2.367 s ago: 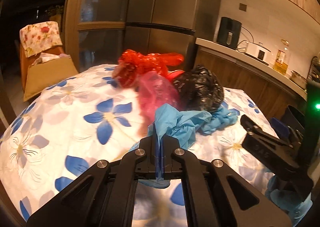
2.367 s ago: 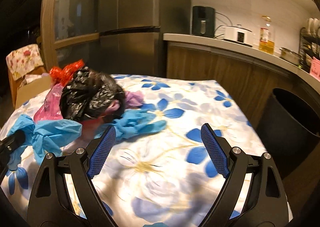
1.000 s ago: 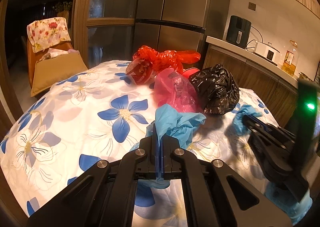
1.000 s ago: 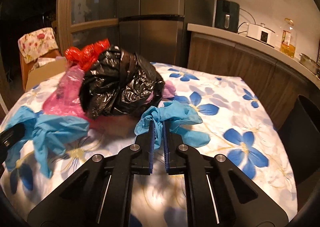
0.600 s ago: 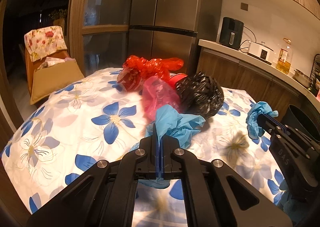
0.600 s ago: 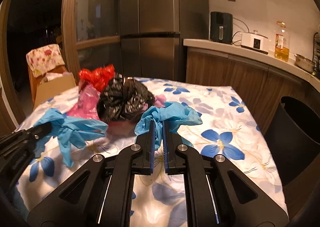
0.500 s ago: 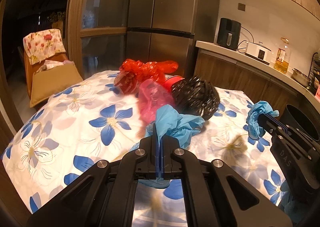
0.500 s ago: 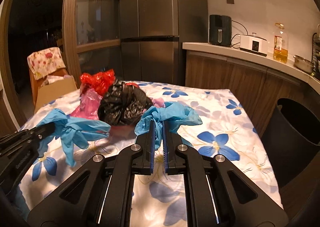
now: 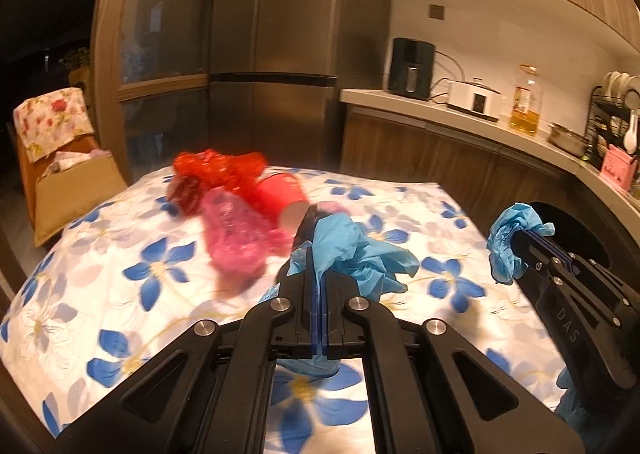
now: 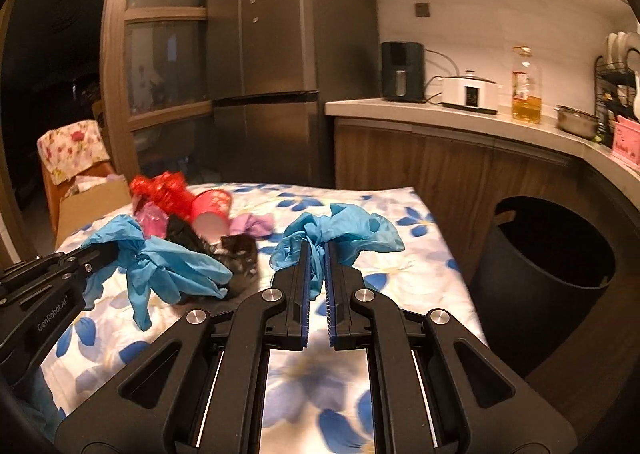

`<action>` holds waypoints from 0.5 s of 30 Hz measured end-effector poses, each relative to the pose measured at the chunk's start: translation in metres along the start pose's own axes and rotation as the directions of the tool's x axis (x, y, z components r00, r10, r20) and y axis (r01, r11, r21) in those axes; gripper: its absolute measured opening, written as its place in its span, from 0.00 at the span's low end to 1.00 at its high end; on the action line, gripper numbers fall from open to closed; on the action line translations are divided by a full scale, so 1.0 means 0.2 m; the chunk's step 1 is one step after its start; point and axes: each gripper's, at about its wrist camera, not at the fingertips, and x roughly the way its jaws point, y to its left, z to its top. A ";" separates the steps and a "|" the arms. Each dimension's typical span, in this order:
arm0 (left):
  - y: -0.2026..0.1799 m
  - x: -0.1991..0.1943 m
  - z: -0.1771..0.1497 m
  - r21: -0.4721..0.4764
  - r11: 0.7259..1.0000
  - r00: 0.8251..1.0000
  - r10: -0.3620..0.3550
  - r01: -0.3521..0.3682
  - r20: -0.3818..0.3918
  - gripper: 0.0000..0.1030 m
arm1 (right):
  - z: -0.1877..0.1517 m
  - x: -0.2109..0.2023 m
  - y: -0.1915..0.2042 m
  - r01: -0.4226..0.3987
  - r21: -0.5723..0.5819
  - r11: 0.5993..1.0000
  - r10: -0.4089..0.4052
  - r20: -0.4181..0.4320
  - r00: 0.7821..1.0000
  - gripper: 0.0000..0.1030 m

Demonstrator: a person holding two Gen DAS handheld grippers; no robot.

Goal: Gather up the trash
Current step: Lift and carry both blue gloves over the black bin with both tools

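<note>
Blue nitrile fills both grips — the left tongs (image 9: 319, 274) are pressed together on one crumpled blue glove (image 9: 352, 250), the right tongs (image 10: 316, 254) pinch a second blue glove (image 10: 340, 232), both held above the flowered worktop (image 9: 120, 254). Behind them lie a red bag (image 9: 216, 169), a pink bag (image 9: 234, 238) and a black bag (image 10: 236, 254). Right of the worktop stands a dark bin (image 10: 552, 254).
</note>
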 end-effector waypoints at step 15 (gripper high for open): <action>-0.35 0.05 0.08 0.089 0.990 0.993 -0.115 0.113 0.017 0.01 | 0.01 -0.08 -0.31 0.108 0.063 0.992 -0.110 0.023 0.994 0.06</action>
